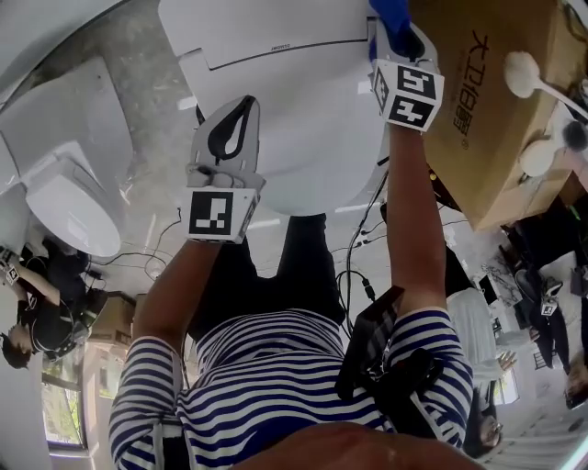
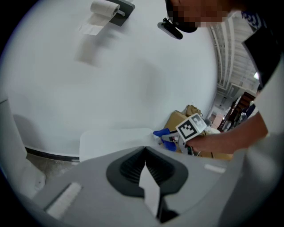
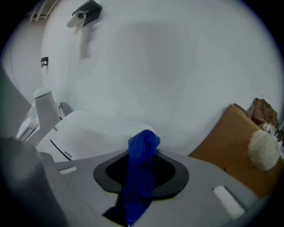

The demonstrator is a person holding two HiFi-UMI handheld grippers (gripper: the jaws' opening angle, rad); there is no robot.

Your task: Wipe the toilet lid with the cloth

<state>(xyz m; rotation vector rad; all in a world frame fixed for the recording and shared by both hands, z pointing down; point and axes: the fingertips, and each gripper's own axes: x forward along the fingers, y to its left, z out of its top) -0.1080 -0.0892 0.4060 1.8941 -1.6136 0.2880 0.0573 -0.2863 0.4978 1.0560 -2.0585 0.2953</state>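
The white toilet lid (image 1: 294, 119) lies shut at the top of the head view. My left gripper (image 1: 246, 103) hovers over its left part, shut with nothing held. My right gripper (image 1: 401, 44) is at the lid's far right edge, shut on a blue cloth (image 1: 393, 18). In the right gripper view the cloth (image 3: 143, 164) sticks up out of my right gripper (image 3: 144, 155), with the lid (image 3: 93, 128) just beyond. The left gripper view shows my left gripper (image 2: 144, 153), the lid's end (image 2: 115, 137), and the right gripper (image 2: 179, 138) with the cloth (image 2: 162, 132) at the lid's right.
A large cardboard box (image 1: 496, 101) stands close on the right of the toilet, with a white fluffy brush (image 1: 524, 72) above it. A second toilet (image 1: 69, 174) stands to the left. Cables (image 1: 354, 266) run over the floor. A paper roll holder (image 3: 86, 12) hangs on the wall.
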